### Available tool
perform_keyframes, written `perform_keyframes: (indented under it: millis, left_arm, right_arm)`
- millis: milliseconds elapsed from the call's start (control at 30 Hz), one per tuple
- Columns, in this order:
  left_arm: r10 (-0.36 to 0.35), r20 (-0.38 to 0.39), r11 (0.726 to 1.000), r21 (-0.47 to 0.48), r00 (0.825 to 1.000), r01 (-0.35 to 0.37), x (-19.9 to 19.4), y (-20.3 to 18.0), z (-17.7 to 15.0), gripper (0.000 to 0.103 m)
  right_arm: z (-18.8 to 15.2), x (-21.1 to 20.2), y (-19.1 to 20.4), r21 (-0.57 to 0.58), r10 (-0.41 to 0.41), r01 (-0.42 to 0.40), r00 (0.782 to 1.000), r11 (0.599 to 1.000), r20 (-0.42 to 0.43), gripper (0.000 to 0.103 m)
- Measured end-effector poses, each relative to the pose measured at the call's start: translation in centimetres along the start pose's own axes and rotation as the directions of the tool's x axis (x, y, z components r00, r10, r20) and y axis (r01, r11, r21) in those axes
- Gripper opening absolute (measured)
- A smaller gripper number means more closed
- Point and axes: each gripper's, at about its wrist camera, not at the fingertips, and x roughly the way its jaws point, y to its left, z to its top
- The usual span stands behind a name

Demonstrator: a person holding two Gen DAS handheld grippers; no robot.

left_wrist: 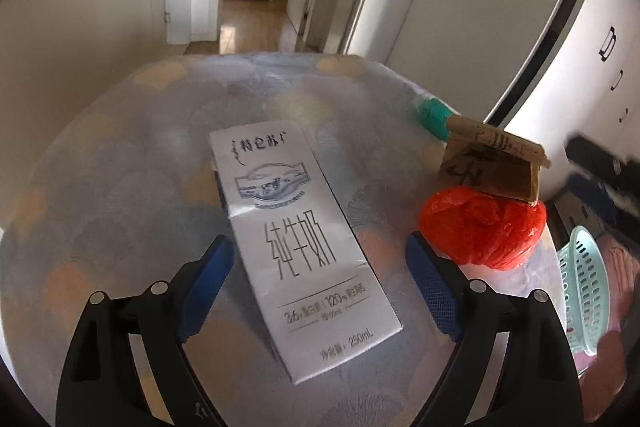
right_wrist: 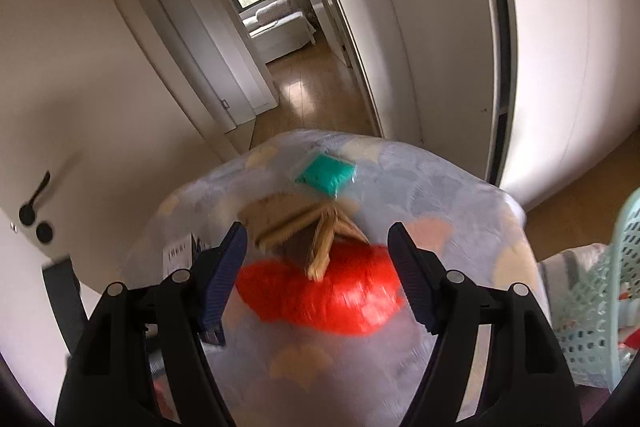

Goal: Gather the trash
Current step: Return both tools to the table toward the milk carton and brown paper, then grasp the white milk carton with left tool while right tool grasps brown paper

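A white milk carton lies flat on the patterned tablecloth, between the blue pads of my left gripper, which stands open and clear of it on both sides. To its right sit a crumpled red plastic bag, a piece of folded brown cardboard on top of it, and a teal packet farther back. In the right wrist view my right gripper hangs open above the red bag and cardboard, with the teal packet beyond and the carton's end at the left.
A pale green perforated basket sits off the table's right edge, also the basket at the right of the right wrist view. White cupboard doors stand behind the table. A hallway with wooden floor leads to another room.
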Motion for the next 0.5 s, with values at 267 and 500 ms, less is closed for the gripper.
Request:
perform_keyframes:
  millis: [267, 500]
  left_arm:
    - [0.004, -0.017, 1.0, 0.031, 1.0, -0.004, -0.4, 0.8, -0.9, 0.075]
    - [-0.048, -0.011, 0.998, 0.036, 0.999, 0.049, -1.7, 1.5, -1.9, 0.063]
  right_arm:
    - [0.9, 5.4, -0.9, 0.084, 0.102, -0.091, 0.985, 0.992, -0.14, 0.078]
    - [0.2, 7.4, 0.9, 0.006, 0.026, -0.026, 0.978, 1.0, -0.206, 0.042]
